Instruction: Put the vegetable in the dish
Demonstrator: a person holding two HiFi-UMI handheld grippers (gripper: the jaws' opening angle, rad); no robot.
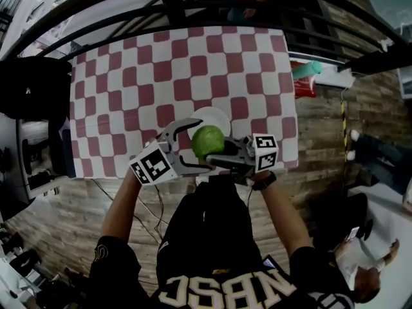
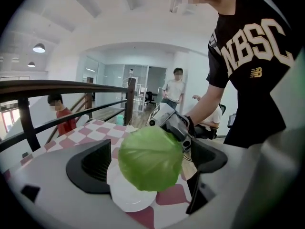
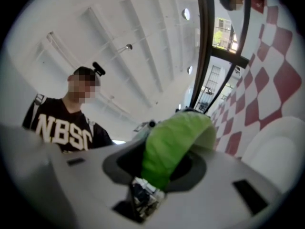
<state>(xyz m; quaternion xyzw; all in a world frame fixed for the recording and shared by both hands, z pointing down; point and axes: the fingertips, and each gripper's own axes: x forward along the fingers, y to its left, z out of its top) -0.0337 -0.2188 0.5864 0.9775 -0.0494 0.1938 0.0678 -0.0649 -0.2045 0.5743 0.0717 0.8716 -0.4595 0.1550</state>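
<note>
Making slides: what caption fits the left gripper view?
Right gripper holds a green cabbage between the jaws of the open left gripper, over a white dish.

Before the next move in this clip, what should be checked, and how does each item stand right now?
1. Grip: right gripper shut on the cabbage: ok.
2. Release: left gripper jaws apart, pads clear of the cabbage: ok.
3. Target: white dish lies flat on the checkered table, visible part bare: ok.
4. Position: cabbage over the dish's near part: ok; centred: cannot tell.
5. Cabbage set down in the dish: not ok, it appears held above it.
</note>
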